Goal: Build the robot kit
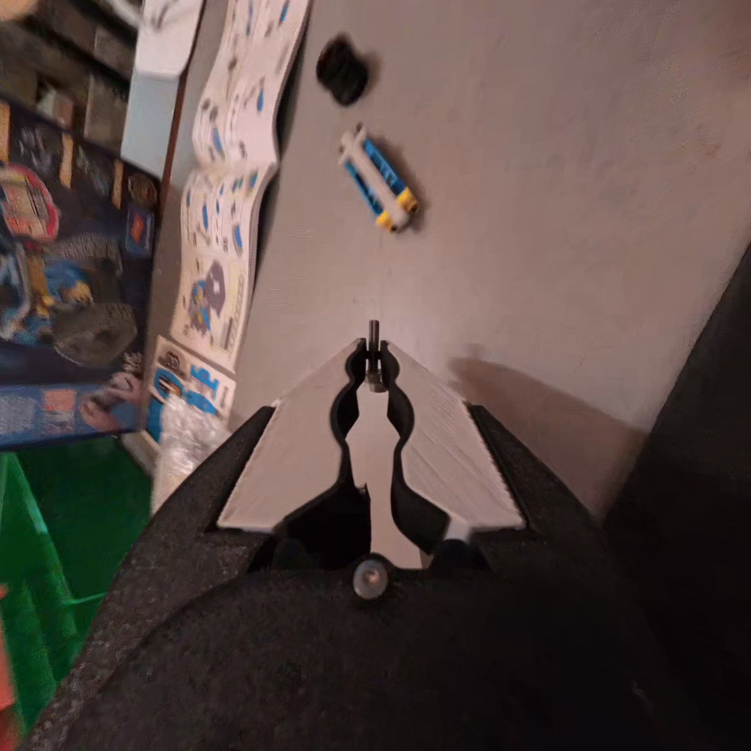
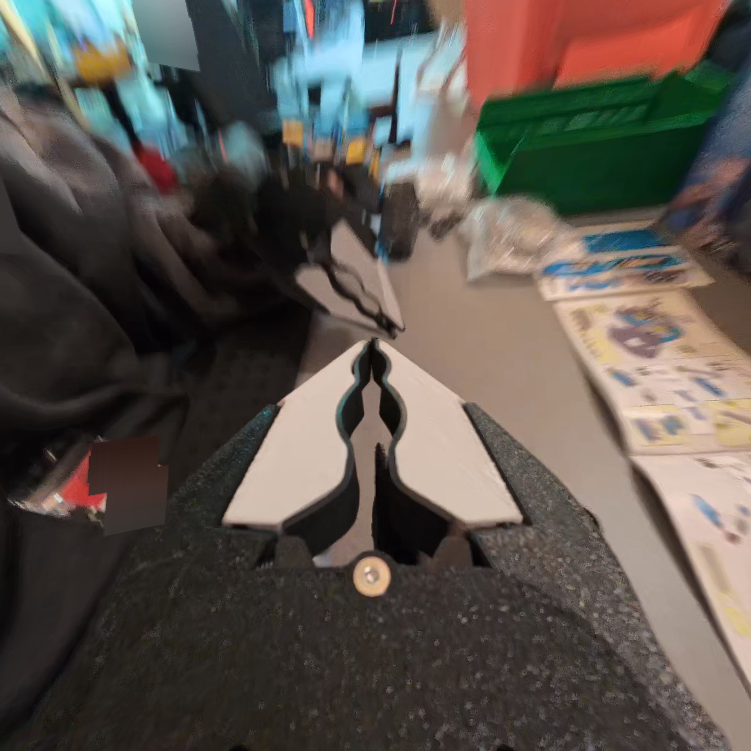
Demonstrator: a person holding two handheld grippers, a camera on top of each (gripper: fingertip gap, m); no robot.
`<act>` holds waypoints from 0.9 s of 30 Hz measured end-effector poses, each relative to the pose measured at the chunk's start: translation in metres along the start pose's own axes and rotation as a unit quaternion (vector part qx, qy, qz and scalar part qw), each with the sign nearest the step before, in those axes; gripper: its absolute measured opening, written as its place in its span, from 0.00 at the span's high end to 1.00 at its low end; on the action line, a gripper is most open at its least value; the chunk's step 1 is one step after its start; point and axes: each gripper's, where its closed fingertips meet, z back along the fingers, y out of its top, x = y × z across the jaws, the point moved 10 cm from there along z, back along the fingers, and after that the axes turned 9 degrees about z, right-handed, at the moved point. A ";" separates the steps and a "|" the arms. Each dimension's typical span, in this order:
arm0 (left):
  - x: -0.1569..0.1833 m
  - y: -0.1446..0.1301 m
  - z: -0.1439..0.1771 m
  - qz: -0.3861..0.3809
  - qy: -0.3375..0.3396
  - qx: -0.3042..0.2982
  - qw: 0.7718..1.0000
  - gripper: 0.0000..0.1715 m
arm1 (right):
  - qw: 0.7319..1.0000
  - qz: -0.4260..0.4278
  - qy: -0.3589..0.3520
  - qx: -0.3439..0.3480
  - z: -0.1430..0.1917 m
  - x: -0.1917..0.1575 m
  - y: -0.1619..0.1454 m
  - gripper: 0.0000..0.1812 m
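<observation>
Grey table (image 1: 528,203) bearing an open booklet (image 1: 239,134), a black part (image 1: 343,73), a blue-white brick assembly (image 1: 380,179), a sticker sheet (image 1: 191,382) and plastic bags (image 2: 508,235).

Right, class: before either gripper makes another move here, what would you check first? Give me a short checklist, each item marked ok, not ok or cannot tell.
1. Left gripper has a firm hold on the small dark pin: ok, fingertips closed on it, its end sticking out past them.
2. Right gripper carries nothing: ok, tips shut together with nothing between.
3. The two grippers are apart: cannot tell, their tips look very close in the blurred right wrist view.
4. Blue, white and yellow brick assembly lies free on the table: ok.
5. Black round part is identifiable: cannot tell, too blurred.
6. Instruction booklet lies open: ok.
</observation>
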 end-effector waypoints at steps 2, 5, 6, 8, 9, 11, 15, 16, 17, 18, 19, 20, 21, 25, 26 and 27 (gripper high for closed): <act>-0.002 0.017 0.017 0.072 -0.056 0.118 0.989 0.97 | 1.000 0.003 -0.025 0.014 0.023 0.006 0.001 1.00; -0.007 0.029 0.012 0.074 -0.061 0.133 0.986 0.97 | 0.999 0.005 0.015 -0.039 -0.006 -0.003 -0.012 1.00; -0.007 0.029 0.010 0.085 -0.071 0.142 0.984 0.97 | 0.998 0.017 0.018 -0.055 -0.018 -0.007 -0.015 1.00; 0.001 0.030 0.005 0.077 -0.065 0.147 0.984 0.97 | 0.998 0.017 0.018 -0.054 -0.035 -0.013 -0.019 1.00; 0.006 0.033 0.003 0.072 -0.059 0.151 0.984 0.97 | 0.999 0.001 0.013 -0.053 -0.043 -0.013 -0.021 0.96; 0.015 0.039 0.002 0.049 -0.024 0.161 0.985 0.97 | 0.998 -0.047 0.001 -0.045 -0.052 -0.008 -0.024 0.90; 0.025 0.047 0.001 -0.015 0.066 0.156 0.985 0.97 | 0.989 -0.145 0.031 -0.022 -0.056 -0.002 -0.032 0.87; 0.025 0.048 0.001 -0.019 0.081 0.160 0.984 0.97 | 0.987 -0.159 0.034 -0.010 -0.055 0.000 -0.032 0.88; 0.025 0.050 0.002 -0.020 0.089 0.160 0.983 0.97 | 0.985 -0.169 0.042 -0.001 -0.055 0.001 -0.031 0.90; 0.025 0.051 0.001 -0.022 0.091 0.156 0.983 0.96 | 0.984 -0.174 0.044 0.001 -0.055 0.001 -0.031 0.90; 0.026 0.051 0.001 -0.026 0.096 0.155 0.983 0.97 | 0.985 -0.171 0.037 -0.001 -0.056 0.001 -0.032 0.91; 0.027 0.051 0.000 -0.030 0.100 0.152 0.983 0.97 | 0.985 -0.169 0.032 -0.002 -0.057 0.000 -0.032 0.92; 0.027 0.052 0.000 -0.033 0.106 0.152 0.982 0.97 | 0.986 -0.166 0.028 0.002 -0.057 0.000 -0.031 0.92; 0.029 0.054 0.001 -0.040 0.126 0.148 0.980 0.97 | 0.983 -0.182 0.032 0.017 -0.057 0.000 -0.030 0.95; 0.030 0.054 0.000 -0.046 0.137 0.145 0.979 0.97 | 0.980 -0.193 0.034 0.025 -0.056 0.001 -0.030 0.97; 0.031 0.055 -0.001 -0.055 0.150 0.142 0.977 0.97 | 0.979 -0.197 0.031 0.031 -0.056 0.002 -0.030 0.97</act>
